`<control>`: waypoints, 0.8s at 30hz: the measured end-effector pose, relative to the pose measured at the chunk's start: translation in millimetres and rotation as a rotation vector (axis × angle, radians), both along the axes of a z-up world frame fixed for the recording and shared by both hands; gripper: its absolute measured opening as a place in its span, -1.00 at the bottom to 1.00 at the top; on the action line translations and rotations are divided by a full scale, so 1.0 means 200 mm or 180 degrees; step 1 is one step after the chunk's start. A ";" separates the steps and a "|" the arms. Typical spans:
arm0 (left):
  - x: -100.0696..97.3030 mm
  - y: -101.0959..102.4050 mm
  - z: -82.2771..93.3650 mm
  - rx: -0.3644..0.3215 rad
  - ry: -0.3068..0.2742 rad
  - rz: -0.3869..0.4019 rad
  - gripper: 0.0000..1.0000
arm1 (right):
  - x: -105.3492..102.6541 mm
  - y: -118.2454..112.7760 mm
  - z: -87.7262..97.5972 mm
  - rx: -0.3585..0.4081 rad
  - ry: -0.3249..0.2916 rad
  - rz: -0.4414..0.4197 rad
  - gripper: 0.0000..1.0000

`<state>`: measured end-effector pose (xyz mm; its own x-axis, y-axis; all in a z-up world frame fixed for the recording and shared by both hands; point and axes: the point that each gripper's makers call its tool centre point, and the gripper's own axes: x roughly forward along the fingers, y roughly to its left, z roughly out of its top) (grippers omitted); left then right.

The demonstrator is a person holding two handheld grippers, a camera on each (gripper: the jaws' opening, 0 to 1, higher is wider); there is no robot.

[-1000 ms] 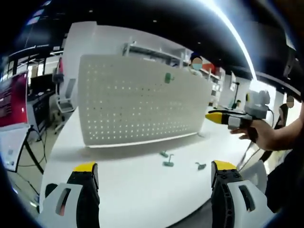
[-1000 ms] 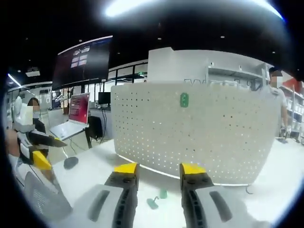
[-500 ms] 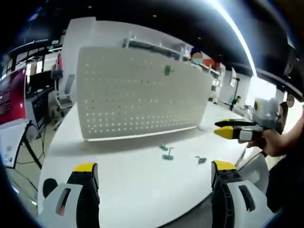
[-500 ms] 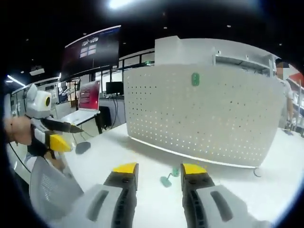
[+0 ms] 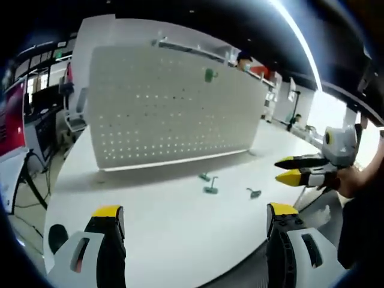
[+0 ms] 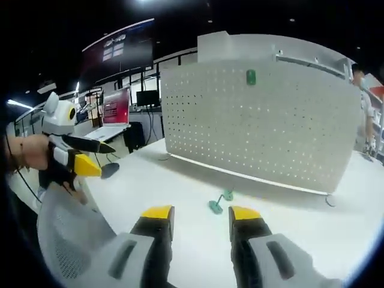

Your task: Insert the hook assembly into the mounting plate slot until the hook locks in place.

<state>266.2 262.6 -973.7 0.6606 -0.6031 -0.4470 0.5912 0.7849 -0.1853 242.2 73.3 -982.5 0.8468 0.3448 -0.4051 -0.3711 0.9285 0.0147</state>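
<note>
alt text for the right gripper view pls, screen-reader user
The right claw, open and empty, points across a white table at small green hooks lying just ahead, in front of an upright white pegboard with one green hook mounted near its top. At left, a hand holds the left claw.

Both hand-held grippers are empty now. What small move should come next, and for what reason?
Probably lower the right hand-held gripper toward the green hook pieces lying on the white table just beyond its open jaws. Nothing is held yet, and the pegboard stands upright behind them, so a hook must be picked up first. The left hand-held gripper is also open and sits farther from them.
</note>
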 end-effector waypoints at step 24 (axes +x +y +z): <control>0.07 0.07 -0.08 0.0055 0.0182 0.0011 1.00 | 0.43 0.17 -0.43 -0.0068 0.0414 0.0088 -0.35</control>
